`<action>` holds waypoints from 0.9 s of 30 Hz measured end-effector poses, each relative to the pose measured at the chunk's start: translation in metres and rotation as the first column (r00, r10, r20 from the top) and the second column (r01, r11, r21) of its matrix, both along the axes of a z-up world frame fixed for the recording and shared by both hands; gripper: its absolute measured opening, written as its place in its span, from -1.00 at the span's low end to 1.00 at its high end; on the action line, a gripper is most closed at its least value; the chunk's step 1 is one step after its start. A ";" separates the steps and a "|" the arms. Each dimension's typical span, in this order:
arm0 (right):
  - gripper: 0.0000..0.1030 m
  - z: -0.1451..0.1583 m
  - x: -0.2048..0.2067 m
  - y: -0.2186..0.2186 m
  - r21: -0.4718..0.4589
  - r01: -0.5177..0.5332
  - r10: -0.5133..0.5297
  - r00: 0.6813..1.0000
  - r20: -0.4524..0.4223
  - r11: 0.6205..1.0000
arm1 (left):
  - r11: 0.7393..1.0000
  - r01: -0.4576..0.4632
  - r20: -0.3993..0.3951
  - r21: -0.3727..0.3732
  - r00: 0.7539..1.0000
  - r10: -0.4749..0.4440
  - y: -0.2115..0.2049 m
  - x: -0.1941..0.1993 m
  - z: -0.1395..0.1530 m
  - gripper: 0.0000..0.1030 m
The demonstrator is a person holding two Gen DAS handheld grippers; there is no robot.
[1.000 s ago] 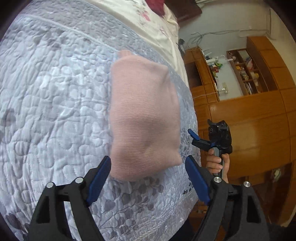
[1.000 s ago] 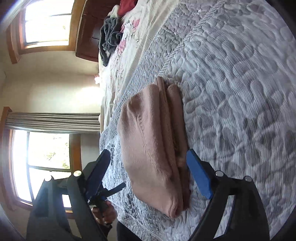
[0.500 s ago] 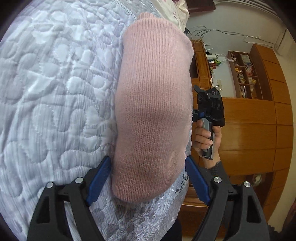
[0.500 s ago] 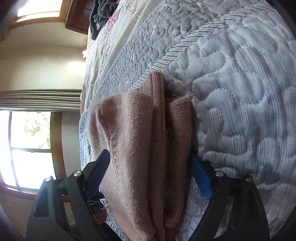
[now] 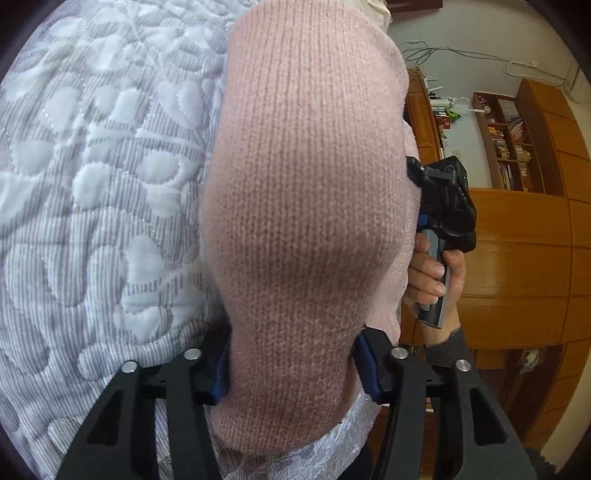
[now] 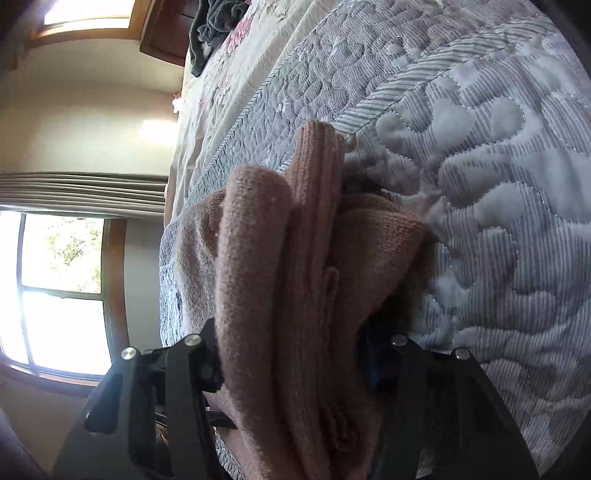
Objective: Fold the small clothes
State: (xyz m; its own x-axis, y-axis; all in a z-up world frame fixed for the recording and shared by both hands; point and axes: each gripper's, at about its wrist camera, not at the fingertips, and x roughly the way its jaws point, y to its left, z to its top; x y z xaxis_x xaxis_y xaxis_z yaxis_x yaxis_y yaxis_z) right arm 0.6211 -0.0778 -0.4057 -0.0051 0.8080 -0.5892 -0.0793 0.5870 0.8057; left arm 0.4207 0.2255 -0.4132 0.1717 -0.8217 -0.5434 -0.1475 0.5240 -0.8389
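Pink knitted garment (image 5: pixel 303 221), folded into a thick bundle, lies near the edge of a bed covered by a grey-and-white quilted bedspread (image 5: pixel 103 192). The left gripper (image 5: pixel 291 373) has its two blue-padded fingers pressed against opposite sides of the bundle's near end, closed onto it. In the right wrist view the right gripper (image 6: pixel 291 365) clamps the same bundle at its other end, where several stacked fold layers (image 6: pixel 314 258) show side on. In the left wrist view a hand (image 5: pixel 436 273) holds the handle of the right gripper just past the garment's far side, beyond the bed's edge. Open quilt stretches wide on the inner side of the garment. Further up the bed lie a floral sheet (image 6: pixel 221 66) and a dark grey cloth (image 6: pixel 214 22). Wooden cabinets (image 5: pixel 517 258) stand beyond the bed.
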 end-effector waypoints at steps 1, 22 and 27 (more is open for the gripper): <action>-0.02 0.002 -0.002 -0.002 -0.001 0.006 -0.006 1.000 0.004 1.000 | 1.000 0.010 0.007 0.028 1.000 -0.011 -0.002 0.000 0.006 -0.17; -0.09 0.065 -0.125 0.092 0.106 -0.028 0.027 1.000 0.016 0.994 | 0.988 -0.059 0.108 0.145 0.993 0.043 0.090 -0.129 0.103 -0.36; 0.01 0.010 -0.170 0.135 0.031 -0.095 0.098 0.991 -0.090 0.995 | 0.976 -0.087 -0.017 0.201 0.996 0.093 0.110 -0.172 0.044 -0.28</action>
